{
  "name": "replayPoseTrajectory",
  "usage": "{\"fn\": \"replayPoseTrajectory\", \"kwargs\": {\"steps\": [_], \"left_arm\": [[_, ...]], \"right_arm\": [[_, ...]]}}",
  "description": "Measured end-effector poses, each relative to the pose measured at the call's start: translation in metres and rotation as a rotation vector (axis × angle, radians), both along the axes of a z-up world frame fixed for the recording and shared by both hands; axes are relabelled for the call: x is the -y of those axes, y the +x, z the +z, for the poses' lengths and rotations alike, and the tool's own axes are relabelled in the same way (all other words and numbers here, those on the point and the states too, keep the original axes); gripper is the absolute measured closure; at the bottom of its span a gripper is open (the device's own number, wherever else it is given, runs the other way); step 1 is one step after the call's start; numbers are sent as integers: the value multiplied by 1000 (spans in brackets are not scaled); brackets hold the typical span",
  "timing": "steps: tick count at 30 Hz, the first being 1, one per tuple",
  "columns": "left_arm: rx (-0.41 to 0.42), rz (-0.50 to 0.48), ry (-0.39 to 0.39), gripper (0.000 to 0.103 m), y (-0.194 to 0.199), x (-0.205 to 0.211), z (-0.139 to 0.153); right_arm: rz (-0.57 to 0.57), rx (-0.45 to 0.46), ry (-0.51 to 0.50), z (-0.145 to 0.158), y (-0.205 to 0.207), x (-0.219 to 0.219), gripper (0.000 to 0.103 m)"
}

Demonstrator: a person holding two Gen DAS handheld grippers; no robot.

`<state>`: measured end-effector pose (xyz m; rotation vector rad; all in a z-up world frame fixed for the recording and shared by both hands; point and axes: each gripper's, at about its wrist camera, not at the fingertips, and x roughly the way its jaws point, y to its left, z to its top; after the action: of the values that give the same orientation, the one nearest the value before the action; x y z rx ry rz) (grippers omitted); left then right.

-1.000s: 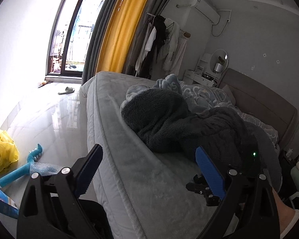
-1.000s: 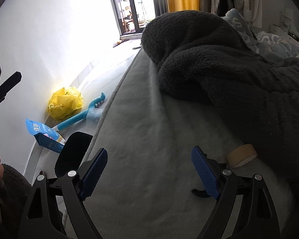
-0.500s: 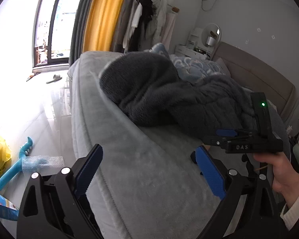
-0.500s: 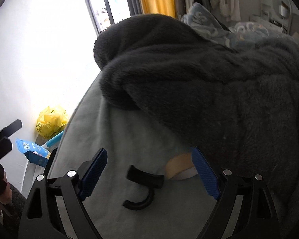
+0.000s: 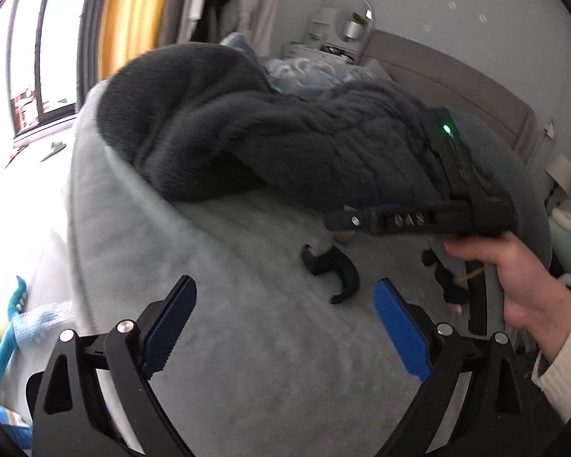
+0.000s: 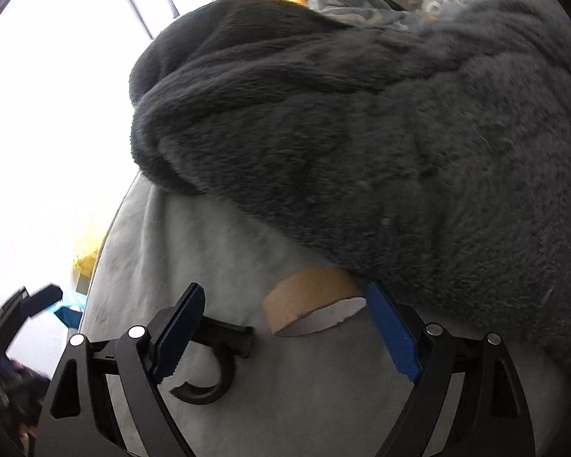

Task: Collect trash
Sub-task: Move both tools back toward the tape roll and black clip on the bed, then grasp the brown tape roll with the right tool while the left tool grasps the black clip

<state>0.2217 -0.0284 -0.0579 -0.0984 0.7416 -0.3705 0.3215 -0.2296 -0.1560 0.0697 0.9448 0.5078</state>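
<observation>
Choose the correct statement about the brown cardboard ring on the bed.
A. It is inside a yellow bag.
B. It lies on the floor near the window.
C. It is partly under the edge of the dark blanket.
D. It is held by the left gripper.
C: the cardboard ring lies on the bed, its far side tucked beneath the dark blanket.

I see bed (image 6: 217, 251) with pale grey plush cover. On it: dark fleece blanket (image 6: 380, 133) heaped across far half; tan tape roll (image 6: 308, 297) flat at blanket's edge, partly tucked under; black hook-shaped plastic piece (image 6: 213, 358) just beside roll.
</observation>
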Motion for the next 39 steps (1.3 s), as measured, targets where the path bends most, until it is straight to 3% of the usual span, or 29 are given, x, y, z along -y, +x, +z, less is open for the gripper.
{"fn": "replayPoseTrajectory", "kwargs": {"steps": [9, 14, 16, 33, 39], "left_arm": [[-42, -70, -9, 7, 7, 34, -12], [-62, -100, -6, 8, 8, 46, -18], [-68, -106, 0, 9, 8, 50, -21], [-123, -95, -13, 43, 25, 71, -43], [-160, -103, 7, 63, 34, 80, -52]], "right_arm": [[2, -14, 14, -11, 4, 15, 28], [27, -27, 55, -19, 3, 16, 44], [34, -16, 43, -18, 2, 16, 45], [12, 25, 109, 11, -8, 31, 45], [9, 16, 94, 12, -10, 30, 45]]}}
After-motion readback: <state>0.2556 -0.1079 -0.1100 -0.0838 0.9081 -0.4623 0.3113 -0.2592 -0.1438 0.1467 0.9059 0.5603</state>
